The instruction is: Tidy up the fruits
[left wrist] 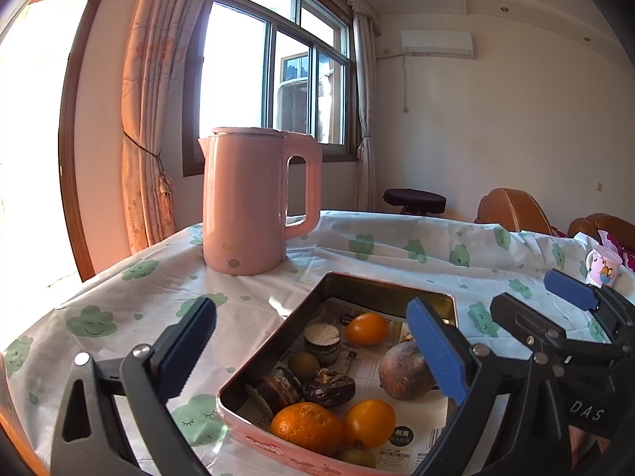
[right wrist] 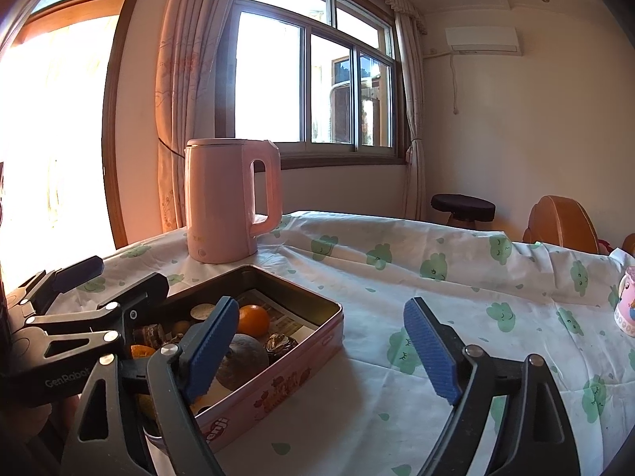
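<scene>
Left wrist view: both tongs spread over the tablecloth point(left wrist: 397, 254).
Fruit tin point(left wrist: 341, 373) mid-table; pink kettle point(left wrist: 250, 202) near the window-side edge.

The right gripper point(left wrist: 563, 317), seen at the right edge of the left wrist view, carries the white letters "DAS" on its black body. The left gripper point(right wrist: 115, 281), seen at the left of the right wrist view, carries "GenRobot" in pale letters on its near black arm. On the paper lining point(left wrist: 401, 436) at the near end of the pink tin point(right wrist: 278, 384), a dark round label shows the Chinese characters "耐用"; the smaller print beneath is too fine to read. The tin's near wall has red lettering, partly hidden, that cannot be read with certainty.
</scene>
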Demonstrator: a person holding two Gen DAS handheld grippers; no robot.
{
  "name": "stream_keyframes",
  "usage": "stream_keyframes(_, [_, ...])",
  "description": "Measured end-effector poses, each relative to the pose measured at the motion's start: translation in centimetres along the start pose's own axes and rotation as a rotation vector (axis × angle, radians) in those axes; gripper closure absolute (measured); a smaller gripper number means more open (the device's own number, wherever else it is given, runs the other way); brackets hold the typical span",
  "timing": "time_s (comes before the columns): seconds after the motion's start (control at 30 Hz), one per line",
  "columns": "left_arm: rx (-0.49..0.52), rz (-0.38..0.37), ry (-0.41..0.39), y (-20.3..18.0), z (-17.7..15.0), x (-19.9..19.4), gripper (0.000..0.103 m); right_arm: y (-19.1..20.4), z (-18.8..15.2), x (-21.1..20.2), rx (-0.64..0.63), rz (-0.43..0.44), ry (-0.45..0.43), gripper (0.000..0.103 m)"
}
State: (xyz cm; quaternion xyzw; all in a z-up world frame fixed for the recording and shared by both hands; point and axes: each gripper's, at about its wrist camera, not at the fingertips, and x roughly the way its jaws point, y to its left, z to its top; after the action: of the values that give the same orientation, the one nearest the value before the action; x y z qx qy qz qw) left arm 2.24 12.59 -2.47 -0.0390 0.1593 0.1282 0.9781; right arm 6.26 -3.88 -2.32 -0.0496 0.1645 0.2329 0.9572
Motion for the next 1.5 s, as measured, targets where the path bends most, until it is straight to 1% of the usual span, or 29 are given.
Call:
stream_keyframes(0.37, [-0.001, -0.002, 0.003, 0.11, 0.06, -0.03, 0.0, -0.34, -0.05, -0.14, 0.016, -0.007, -0.001, 0.015])
stream_keyframes(0.6, [0.011, -0.001, 0.004, -0.02, 0.15, 0.05, 0.0, -0.58, -0.08, -0.23, 0.026, -0.017, -0.003, 0.012])
stream_keyframes(0.8, [0.018, -0.009, 0.012, -0.21, 0.07, 0.23, 0.0, -0.66, -0.1, -0.35, 0.03, -0.02, -0.003, 0.011])
stream_keyframes(1.1, [0.02, -0.007, -0.003, -0.24, -0.01, 0.04, 0.0, -0.72, -0.13, -0.46, 0.029, -0.024, -0.003, 0.01])
stream_keyframes(1.5, [0.021, -0.006, -0.002, -0.23, -0.04, -0.03, 0.0, -0.72, -0.14, -0.49, 0.027, -0.027, -0.002, 0.01])
